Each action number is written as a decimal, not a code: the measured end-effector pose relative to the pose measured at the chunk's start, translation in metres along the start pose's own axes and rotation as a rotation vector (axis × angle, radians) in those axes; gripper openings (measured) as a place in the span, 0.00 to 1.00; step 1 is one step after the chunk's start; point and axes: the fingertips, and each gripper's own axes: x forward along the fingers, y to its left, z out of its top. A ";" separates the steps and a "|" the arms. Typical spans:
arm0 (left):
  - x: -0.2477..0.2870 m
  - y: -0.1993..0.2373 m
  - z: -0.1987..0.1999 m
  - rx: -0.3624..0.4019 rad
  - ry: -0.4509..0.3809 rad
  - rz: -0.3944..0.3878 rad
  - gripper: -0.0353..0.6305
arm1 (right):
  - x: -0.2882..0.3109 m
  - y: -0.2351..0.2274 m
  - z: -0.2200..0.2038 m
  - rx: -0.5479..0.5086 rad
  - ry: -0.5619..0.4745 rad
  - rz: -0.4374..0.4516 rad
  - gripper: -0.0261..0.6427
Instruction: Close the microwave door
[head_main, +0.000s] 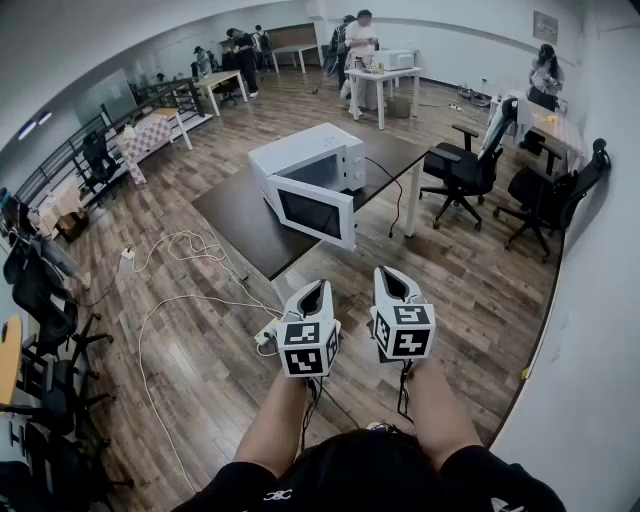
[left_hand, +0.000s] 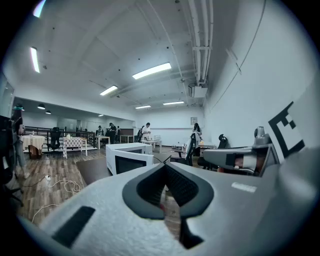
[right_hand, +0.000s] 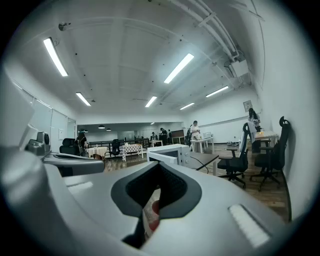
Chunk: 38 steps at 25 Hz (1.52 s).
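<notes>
The microwave (head_main: 305, 158) sits on the counter (head_main: 235, 215) well ahead, its door (head_main: 312, 210) swung open. It would be best to step closer and push the door's outer face near its free edge, steadily, until it latches. Both arms reach forward, nearly level, with the left gripper (head_main: 319, 287) and right gripper (head_main: 387, 272) side by side, each clenched on nothing.

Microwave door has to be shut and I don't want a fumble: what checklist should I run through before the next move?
1. Microwave door standing open, ready to push: ok.
2. Left gripper shut, empty: ok.
3. Right gripper shut, empty: ok.
4. Grippers at the door: not ok, both short of the table.
5. Cavity free of anything sticking out: cannot tell.
</notes>
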 end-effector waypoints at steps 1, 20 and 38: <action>0.003 -0.001 -0.001 0.001 0.001 0.000 0.07 | 0.002 -0.002 0.000 0.000 -0.001 0.001 0.05; 0.059 -0.012 -0.006 -0.009 0.031 0.031 0.07 | 0.020 -0.043 -0.003 0.010 -0.016 0.050 0.05; 0.125 -0.014 -0.031 -0.033 0.085 0.046 0.07 | 0.051 -0.092 -0.020 0.007 0.027 0.065 0.05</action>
